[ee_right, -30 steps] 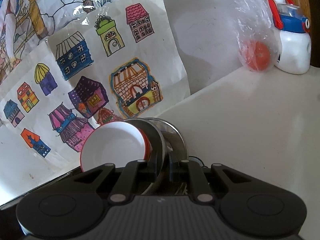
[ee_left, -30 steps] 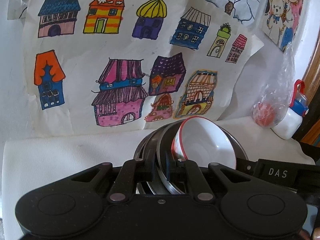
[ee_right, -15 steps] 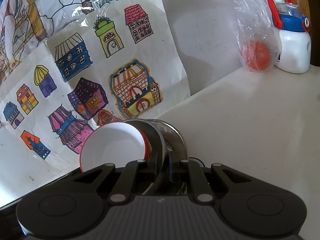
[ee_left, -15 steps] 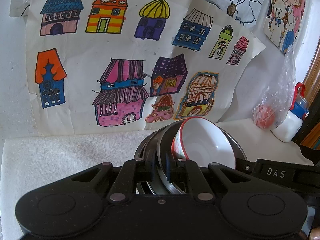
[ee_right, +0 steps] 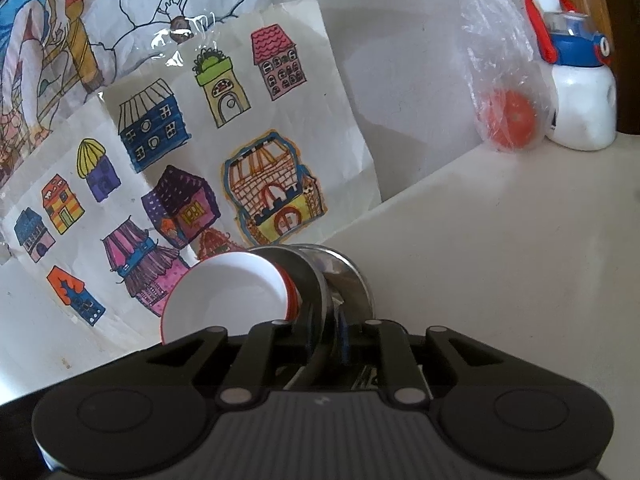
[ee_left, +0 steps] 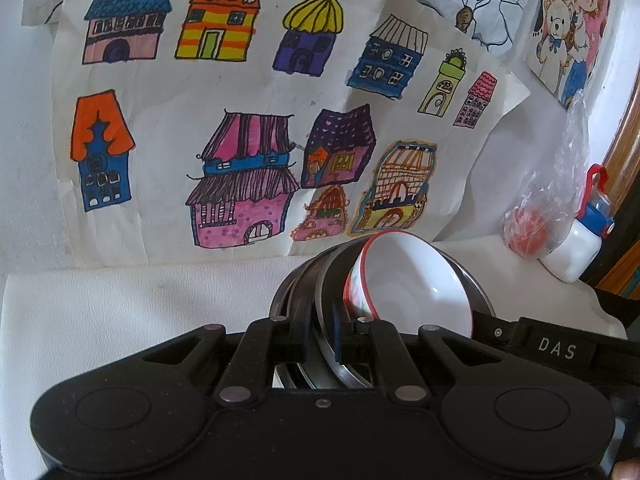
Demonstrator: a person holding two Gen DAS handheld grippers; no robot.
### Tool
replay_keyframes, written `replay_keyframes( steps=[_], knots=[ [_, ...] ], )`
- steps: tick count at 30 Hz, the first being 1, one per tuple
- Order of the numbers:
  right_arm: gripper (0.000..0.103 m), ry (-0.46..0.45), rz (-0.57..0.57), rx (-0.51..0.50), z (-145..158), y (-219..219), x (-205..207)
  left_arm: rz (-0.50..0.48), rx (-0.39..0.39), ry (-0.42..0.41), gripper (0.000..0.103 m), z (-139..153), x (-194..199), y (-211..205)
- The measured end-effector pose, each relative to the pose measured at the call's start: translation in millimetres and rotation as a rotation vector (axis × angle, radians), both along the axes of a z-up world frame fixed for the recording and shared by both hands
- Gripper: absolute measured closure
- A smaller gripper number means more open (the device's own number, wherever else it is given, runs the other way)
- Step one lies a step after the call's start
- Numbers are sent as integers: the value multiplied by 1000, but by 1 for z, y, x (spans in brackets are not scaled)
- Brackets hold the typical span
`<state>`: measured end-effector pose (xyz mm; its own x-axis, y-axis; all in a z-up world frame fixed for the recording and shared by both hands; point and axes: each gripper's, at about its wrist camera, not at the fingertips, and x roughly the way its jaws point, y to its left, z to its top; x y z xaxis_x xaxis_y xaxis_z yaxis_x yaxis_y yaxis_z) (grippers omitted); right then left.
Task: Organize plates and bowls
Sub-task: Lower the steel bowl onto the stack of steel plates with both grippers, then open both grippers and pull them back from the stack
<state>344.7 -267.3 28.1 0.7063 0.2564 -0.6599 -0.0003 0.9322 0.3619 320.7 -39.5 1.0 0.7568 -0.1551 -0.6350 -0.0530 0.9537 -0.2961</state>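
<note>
Left wrist view: the left gripper (ee_left: 320, 338) has its blue pads astride the rim of the metal plates (ee_left: 324, 354), which stand on edge in a stack on the white table (ee_left: 120, 312). A white bowl with a red rim (ee_left: 412, 284) leans against the stack at about 1 o'clock from the pads, its hollow facing right. The jaws have just eased apart a little, and a thin gap now shows between pad and rim; I read the plates as no longer pinched on this side (the gap is slight, so low confidence).

Right wrist view: the right gripper (ee_right: 326, 340) straddles the same plates (ee_right: 320, 280) from the far side, with the bowl (ee_right: 228, 296) at its 10 o'clock. Its jaws have just been opening too, more plainly than the left pair, and the rim sits loose between the pads.

Neither hand shows any shift against the house drawing (ee_left: 248, 120) on the wall.

Judgement: both claws letting go together suggests the stack has been set where it belongs and this step is ending. Risk: plates on edge may topple or roll once released. A bagged orange ball (ee_right: 512, 120) and a water bottle (ee_right: 580, 96) stand well apart at 2 o'clock.
</note>
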Motion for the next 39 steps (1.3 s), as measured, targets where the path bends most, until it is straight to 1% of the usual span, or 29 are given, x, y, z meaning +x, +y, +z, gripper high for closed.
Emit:
replay_keyframes(
  steps=[3, 9, 10, 11, 14, 15, 17, 21, 23, 24, 26, 27, 29, 31, 34, 37, 38, 39],
  knots=[
    [78, -11, -9, -1, -3, -2, -3, 6, -1, -1, 85, 0, -2, 2],
    [77, -33, -21, -11, -1, -4, -13, 21, 0, 7, 77, -1, -8, 4],
    [74, -38, -22, -18, 0, -3, -15, 26, -3, 8, 73, -1, -9, 5],
    [68, -44, -28, -29, 1, -3, -17, 31, -4, 7, 71, 0, -10, 6],
    [61, -52, -41, -37, 4, -6, -22, 42, -7, 9, 64, 0, -13, 8],
    [59, -54, -44, -34, 5, -7, -25, 44, -9, 10, 63, 0, -14, 9],
    [53, -68, -48, -40, 9, -8, -31, 44, -19, 9, 57, 1, -18, 11],
    [43, -95, -46, -42, 18, -11, -44, 36, -33, -6, 51, 8, -29, 12],
    [33, -109, -44, -41, 22, -12, -53, 32, -38, -22, 45, 12, -37, 12],
    [31, -118, -41, -41, 25, -13, -58, 33, -37, -32, 44, 15, -41, 13],
    [20, -138, -35, -42, 31, -15, -69, 32, -35, -52, 41, 21, -50, 14],
    [18, -150, -32, -45, 34, -16, -75, 31, -35, -62, 40, 24, -55, 15],
    [13, -170, -28, -51, 40, -17, -86, 30, -33, -85, 33, 31, -66, 16],
    [8, -189, -24, -53, 46, -19, -98, 27, -31, -104, 30, 37, -77, 17],
    [1, -221, -22, -57, 54, -23, -117, 23, -30, -131, 22, 46, -95, 19],
    [0, -247, -16, -75, 60, -24, -135, 12, -19, -159, 16, 52, -113, 19],
    [0, -252, -13, -83, 61, -25, -141, 8, -15, -169, 10, 54, -119, 19],
    [0, -257, -12, -88, 62, -25, -147, 4, -11, -180, 7, 56, -126, 19]
  ],
)
